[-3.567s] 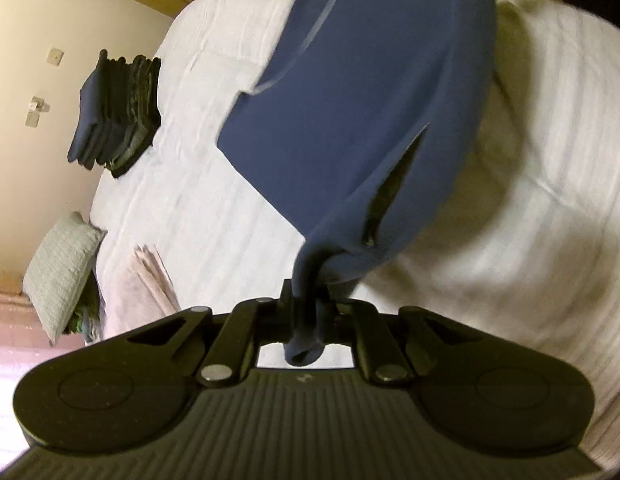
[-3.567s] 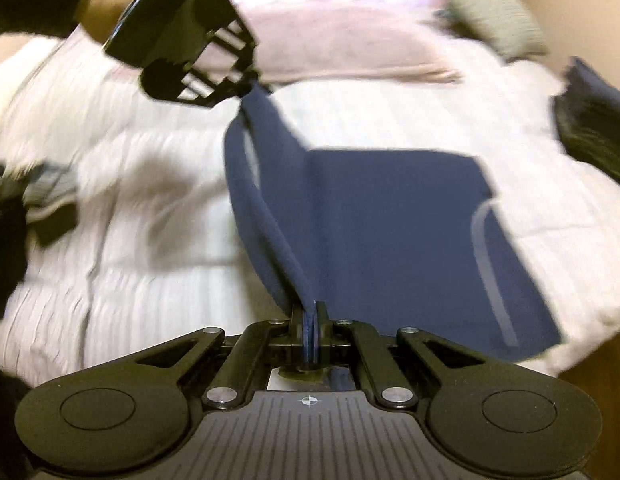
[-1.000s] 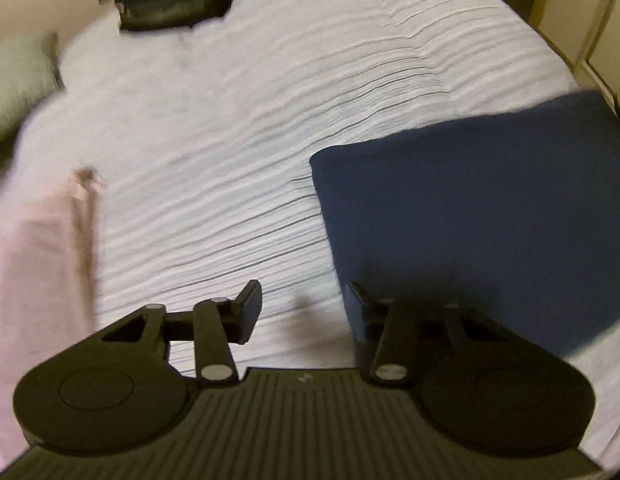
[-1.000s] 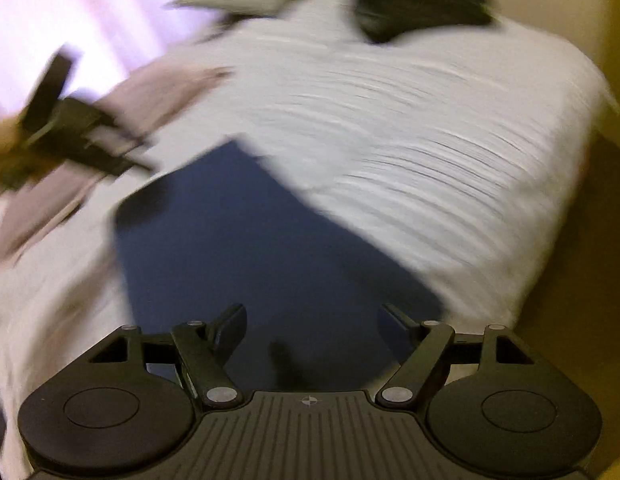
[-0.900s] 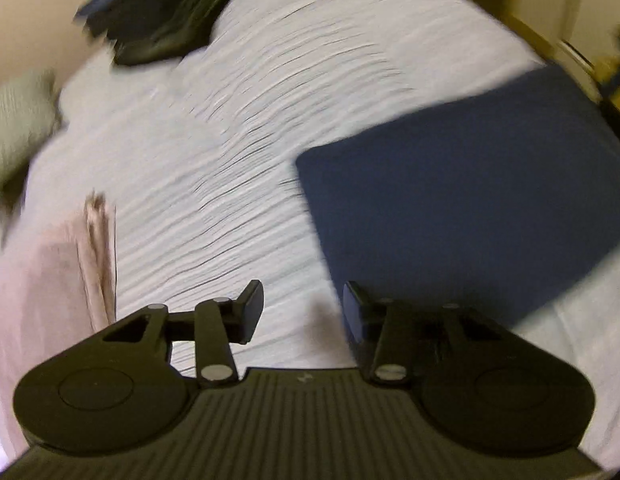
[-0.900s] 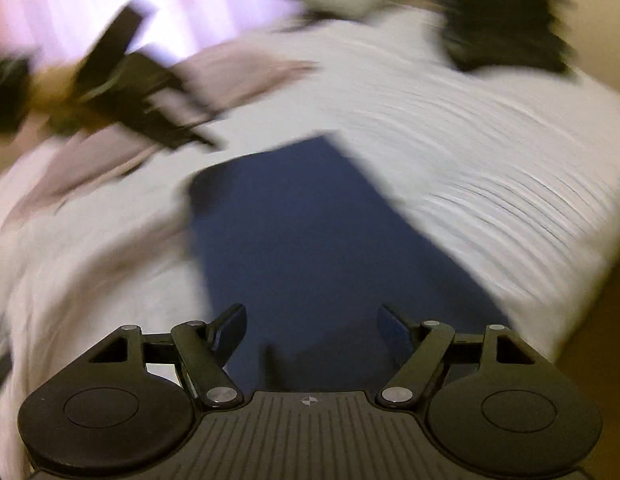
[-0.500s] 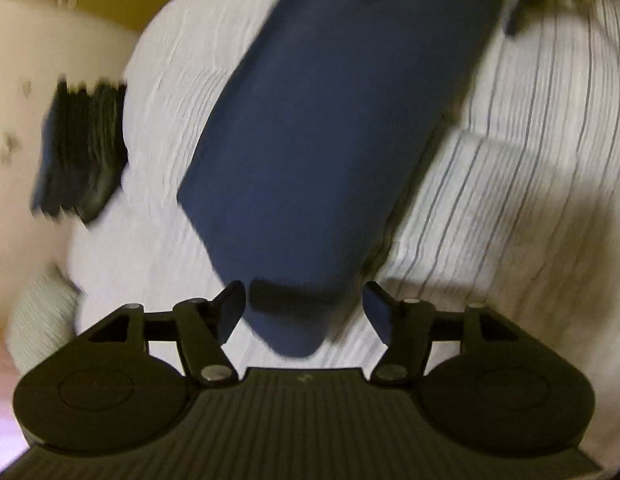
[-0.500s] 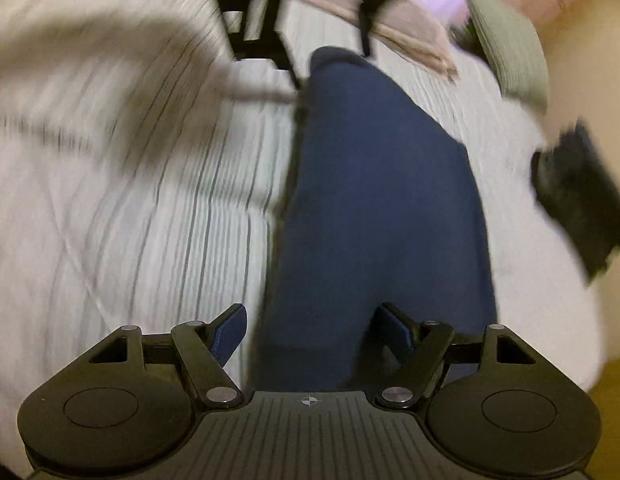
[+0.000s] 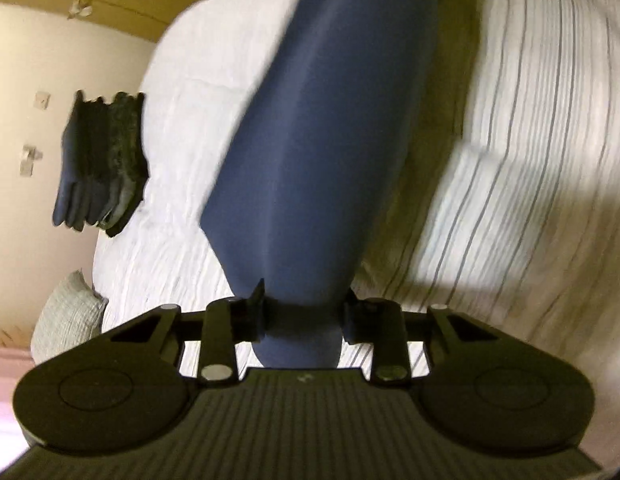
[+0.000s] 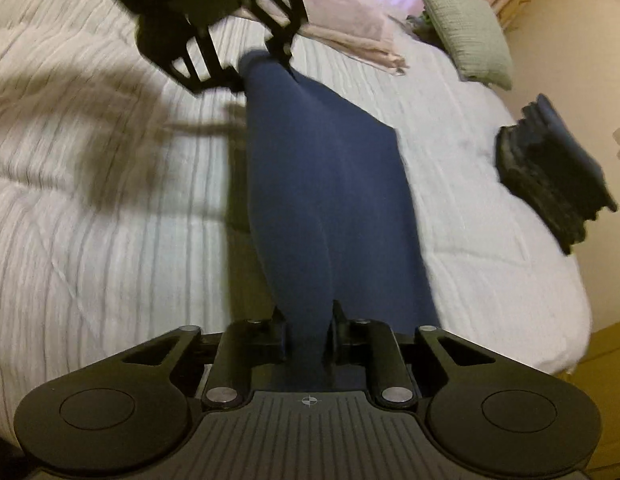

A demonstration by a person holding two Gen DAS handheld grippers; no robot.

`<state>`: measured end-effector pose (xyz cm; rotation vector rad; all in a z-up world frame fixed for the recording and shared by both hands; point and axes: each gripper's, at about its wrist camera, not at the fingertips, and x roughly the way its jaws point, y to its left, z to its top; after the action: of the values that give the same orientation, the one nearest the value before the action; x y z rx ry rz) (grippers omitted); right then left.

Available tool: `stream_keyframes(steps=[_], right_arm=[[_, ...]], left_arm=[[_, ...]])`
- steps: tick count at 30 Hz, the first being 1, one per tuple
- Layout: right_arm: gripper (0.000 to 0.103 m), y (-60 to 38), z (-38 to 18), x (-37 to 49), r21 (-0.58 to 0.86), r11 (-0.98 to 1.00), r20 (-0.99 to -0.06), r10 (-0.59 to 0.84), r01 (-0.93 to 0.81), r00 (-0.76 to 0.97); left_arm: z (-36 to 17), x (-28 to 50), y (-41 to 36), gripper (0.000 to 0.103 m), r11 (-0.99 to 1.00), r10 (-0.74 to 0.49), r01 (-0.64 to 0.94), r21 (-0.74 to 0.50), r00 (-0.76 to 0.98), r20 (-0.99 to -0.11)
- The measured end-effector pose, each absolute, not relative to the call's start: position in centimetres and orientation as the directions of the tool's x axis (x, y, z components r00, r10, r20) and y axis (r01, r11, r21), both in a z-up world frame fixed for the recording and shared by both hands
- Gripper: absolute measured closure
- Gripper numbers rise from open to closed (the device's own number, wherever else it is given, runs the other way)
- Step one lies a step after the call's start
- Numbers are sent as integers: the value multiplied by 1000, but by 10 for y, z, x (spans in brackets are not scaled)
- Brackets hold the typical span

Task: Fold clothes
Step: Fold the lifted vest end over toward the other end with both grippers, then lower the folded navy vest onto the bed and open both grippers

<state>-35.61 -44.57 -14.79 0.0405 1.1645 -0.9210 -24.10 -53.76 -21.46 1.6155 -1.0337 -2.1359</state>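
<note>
A folded navy garment (image 9: 325, 128) hangs as a long band between my two grippers above the white striped bed (image 9: 541, 152). My left gripper (image 9: 302, 312) is shut on one end, and the thick fold fills the gap between its fingers. In the right wrist view the same navy garment (image 10: 329, 184) runs from my right gripper (image 10: 308, 328), shut on the near end, up to the left gripper (image 10: 262, 68) at the far end. Its shadow lies on the bed (image 10: 90, 240) to the left.
A stack of dark folded clothes (image 10: 549, 176) sits near the bed's far corner, also seen as the dark stack (image 9: 102, 164) by the wall. A grey-green pillow (image 10: 465, 28) and a folded pink blanket (image 10: 341, 20) lie at the head. The bed edge (image 10: 577, 344) drops off at right.
Both grippers have gone from open around the flat garment's ends to shut on them. The garment has risen off the bed and now hangs stretched between them.
</note>
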Motion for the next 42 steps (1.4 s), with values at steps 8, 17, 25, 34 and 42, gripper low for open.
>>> stream_keyframes(steps=[8, 17, 25, 34, 42], right_arm=[[36, -432, -187, -330, -495, 630, -738, -669, 598, 94], [83, -469, -128, -384, -390, 727, -809, -563, 566, 165], [84, -573, -33, -419, -437, 828, -768, -546, 350, 333], [83, -628, 6, -453, -605, 783, -662, -595, 144, 457], [83, -570, -147, -509, -416, 905, -854, -424, 95, 301]], left_arm=[[-177, -246, -555, 76, -868, -482, 31, 495, -294, -826], [-144, -249, -549, 76, -902, -430, 154, 403, -276, -859], [-76, -262, -558, 76, -844, -479, 390, 368, -240, -844], [-20, -303, -537, 76, -670, -661, 568, 477, -165, -732], [-163, -388, -450, 74, -727, -527, 562, 395, -87, -846]])
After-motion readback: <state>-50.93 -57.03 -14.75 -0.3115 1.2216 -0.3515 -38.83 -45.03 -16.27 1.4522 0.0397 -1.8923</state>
